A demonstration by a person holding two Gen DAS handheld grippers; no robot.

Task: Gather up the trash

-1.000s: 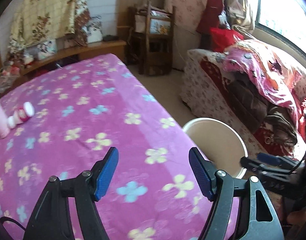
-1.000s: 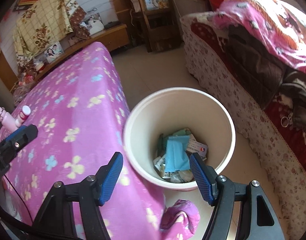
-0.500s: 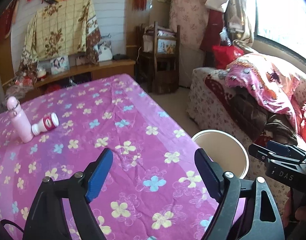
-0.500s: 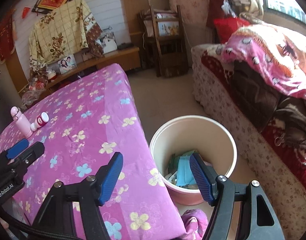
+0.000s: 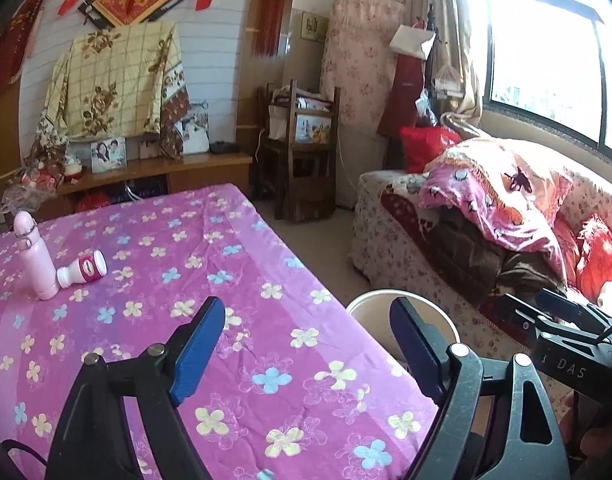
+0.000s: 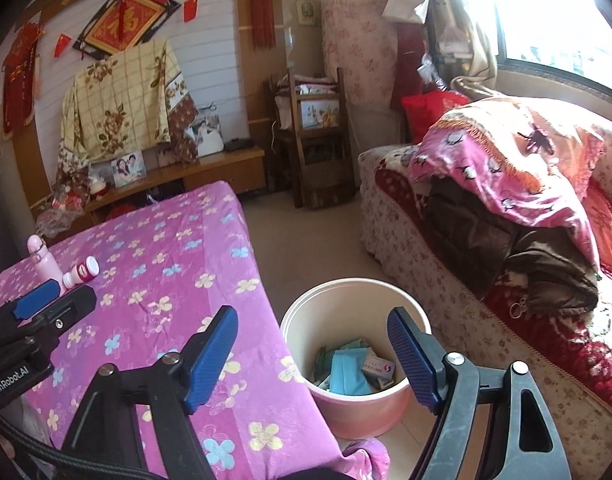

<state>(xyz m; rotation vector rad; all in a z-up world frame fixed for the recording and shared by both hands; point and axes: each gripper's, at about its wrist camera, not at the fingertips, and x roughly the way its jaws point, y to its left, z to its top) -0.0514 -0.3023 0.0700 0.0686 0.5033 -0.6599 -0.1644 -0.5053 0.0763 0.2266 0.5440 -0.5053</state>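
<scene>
- My left gripper point(image 5: 306, 354) hangs over the purple flowered tablecloth point(image 5: 154, 280), jaws apart, nothing between them.
- My right gripper point(image 6: 312, 354) is over the table's edge and the bin point(image 6: 356, 408); its jaws are opening and empty.
- The bin stands on the floor just beside the table and holds paper wrappers and a small card box point(image 6: 378, 366).
- The small white bottle with a magenta label point(image 5: 82, 269) lies on its side at the table's far left, touching the upright pink flask point(image 5: 33, 256).
- I judge the small bottle to be the trash: light, stiff plastic, round and liable to roll.
- I would clamp across its labelled body, not its narrow neck, and keep clear of the flask so as not to tip it.
</scene>
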